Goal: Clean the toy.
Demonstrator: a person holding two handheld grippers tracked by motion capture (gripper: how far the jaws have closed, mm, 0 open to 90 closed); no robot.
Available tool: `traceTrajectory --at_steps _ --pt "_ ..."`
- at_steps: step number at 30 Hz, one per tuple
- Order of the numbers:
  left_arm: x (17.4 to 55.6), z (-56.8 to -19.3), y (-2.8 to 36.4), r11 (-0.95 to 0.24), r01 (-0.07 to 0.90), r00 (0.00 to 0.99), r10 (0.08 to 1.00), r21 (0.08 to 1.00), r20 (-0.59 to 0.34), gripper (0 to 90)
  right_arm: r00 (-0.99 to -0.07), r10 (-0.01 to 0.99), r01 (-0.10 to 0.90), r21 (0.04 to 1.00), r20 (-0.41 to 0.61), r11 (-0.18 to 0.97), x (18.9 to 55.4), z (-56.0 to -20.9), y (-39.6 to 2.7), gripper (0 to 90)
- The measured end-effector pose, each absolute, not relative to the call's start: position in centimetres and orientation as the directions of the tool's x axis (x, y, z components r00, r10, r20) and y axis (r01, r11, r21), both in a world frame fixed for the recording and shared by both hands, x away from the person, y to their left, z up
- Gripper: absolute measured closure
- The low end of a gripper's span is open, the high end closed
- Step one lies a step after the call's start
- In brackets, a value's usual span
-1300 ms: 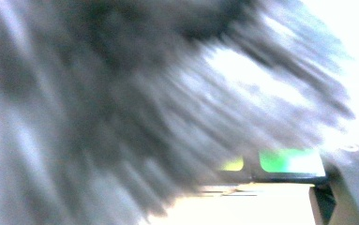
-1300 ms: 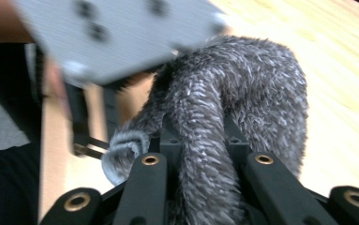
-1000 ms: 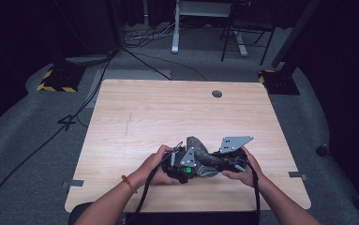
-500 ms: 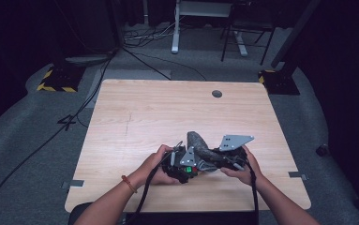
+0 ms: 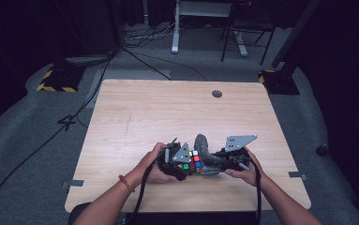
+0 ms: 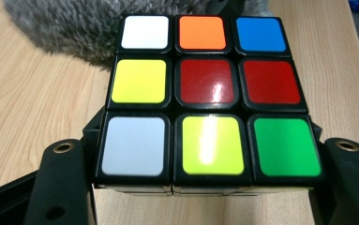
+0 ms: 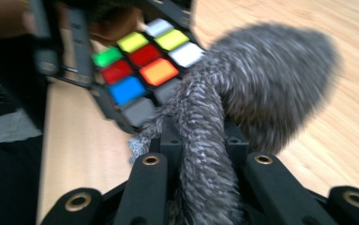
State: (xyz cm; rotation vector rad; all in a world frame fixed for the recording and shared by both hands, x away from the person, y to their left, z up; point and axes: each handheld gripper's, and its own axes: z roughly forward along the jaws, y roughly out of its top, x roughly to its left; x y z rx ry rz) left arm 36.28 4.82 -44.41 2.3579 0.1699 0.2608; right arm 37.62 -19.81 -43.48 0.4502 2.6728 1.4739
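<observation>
the right gripper [image 7: 204, 187] clamps a grey furry strip [image 7: 243, 93]. a scrambled rubik's cube [image 7: 142, 61] sits far left, touching the fur.

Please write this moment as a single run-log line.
left gripper: shut on puzzle cube | right gripper: shut on grey furry duster | duster touching cube | both low over table

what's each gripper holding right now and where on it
Left gripper clamps the puzzle cube by its two opposite side faces. Right gripper grips the grey furry duster along its narrow fuzzy stem.

Glossy plastic cube [image 6: 208, 96], furry grey cloth [image 7: 261, 89]
</observation>
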Motion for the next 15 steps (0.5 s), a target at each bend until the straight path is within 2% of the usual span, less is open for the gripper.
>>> traceTrajectory --at_steps 4,12,15 --pt "36.2 -44.9 4.3 -0.740 0.042 0.972 0.187 0.671 0.145 33.2 -0.965 0.230 0.224 0.860 0.128 0.459 37.5 -43.3 -19.9 77.5" --pt "36.3 -45.3 3.5 -0.759 0.033 0.971 0.177 0.650 0.158 33.2 -0.975 0.207 0.172 0.882 0.087 0.439 36.4 -42.3 -18.9 77.3" --pt "36.4 -45.2 3.6 -0.758 0.044 0.967 0.196 0.651 0.162 33.4 -0.972 0.233 0.145 0.879 0.039 0.455 36.3 -42.2 -18.5 77.1"
